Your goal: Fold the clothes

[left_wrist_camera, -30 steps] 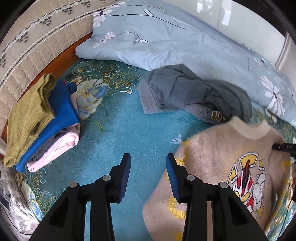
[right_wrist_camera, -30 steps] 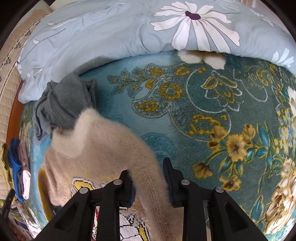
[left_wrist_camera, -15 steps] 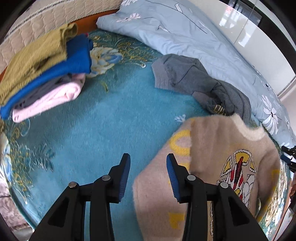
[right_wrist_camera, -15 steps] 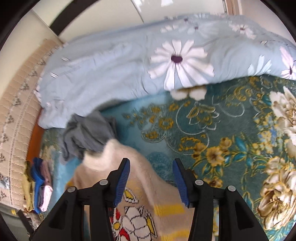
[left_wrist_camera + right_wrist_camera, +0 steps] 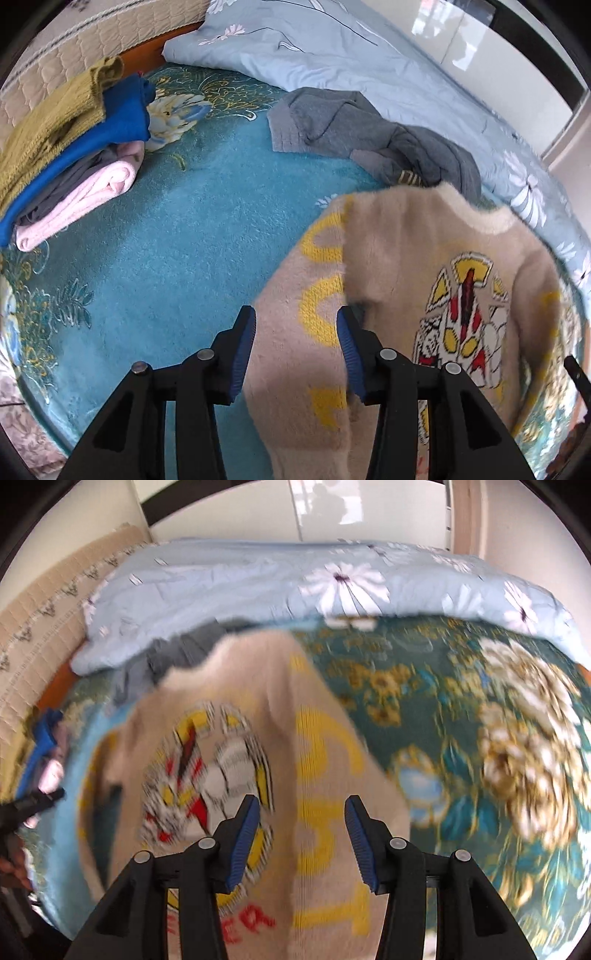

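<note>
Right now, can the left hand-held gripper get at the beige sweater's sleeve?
Probably yes. The left hand-held gripper is open, and the beige sweater's yellow-striped sleeve lies right between its fingers with nothing covering it.

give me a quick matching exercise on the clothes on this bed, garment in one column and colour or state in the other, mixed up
Things:
1. sweater
2. grey garment
3. top piece of the stack
4. bottom roll of the stack

States:
a. pink, rolled
b. olive knit
c. crumpled by the quilt
d. beige, cartoon print, spread out

Pairs: 1-d, 2-c, 3-b, 4-a
</note>
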Demonstrator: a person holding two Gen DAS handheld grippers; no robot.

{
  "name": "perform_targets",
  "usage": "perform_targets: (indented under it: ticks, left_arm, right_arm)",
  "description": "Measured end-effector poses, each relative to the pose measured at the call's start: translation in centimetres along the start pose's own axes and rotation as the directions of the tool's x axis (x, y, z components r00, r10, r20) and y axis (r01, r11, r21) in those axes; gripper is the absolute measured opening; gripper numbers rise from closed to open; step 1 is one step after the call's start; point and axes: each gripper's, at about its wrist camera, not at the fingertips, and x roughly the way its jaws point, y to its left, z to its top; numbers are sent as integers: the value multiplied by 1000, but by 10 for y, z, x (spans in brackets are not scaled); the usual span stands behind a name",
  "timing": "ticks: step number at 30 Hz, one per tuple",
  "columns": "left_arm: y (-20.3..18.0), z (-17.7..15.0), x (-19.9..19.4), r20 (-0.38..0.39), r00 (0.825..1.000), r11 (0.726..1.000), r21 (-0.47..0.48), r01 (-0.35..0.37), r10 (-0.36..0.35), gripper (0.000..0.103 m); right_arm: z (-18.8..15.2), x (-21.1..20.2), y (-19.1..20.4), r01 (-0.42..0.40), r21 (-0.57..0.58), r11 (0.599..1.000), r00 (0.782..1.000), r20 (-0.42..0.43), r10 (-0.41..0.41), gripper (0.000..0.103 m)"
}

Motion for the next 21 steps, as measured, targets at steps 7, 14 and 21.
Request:
perform_targets:
  ticks: [7, 14, 21]
  left_arm:
    - [-34, -18, 8, -14, 995, 984, 149, -93, 96, 47]
    - [-65, -35, 19, -20, 981, 943, 282, -178, 191, 47]
    - [-57, -37, 33, -67, 964, 938, 260, -231, 256, 47]
  right_arm:
    - [-36, 26, -3, 119, 19, 993, 991, -71, -117, 51]
    - [-44, 27, -11, 125, -2, 992, 988, -86, -124, 42]
    - [-20, 21, -30, 173, -49, 984, 983, -49, -175, 15]
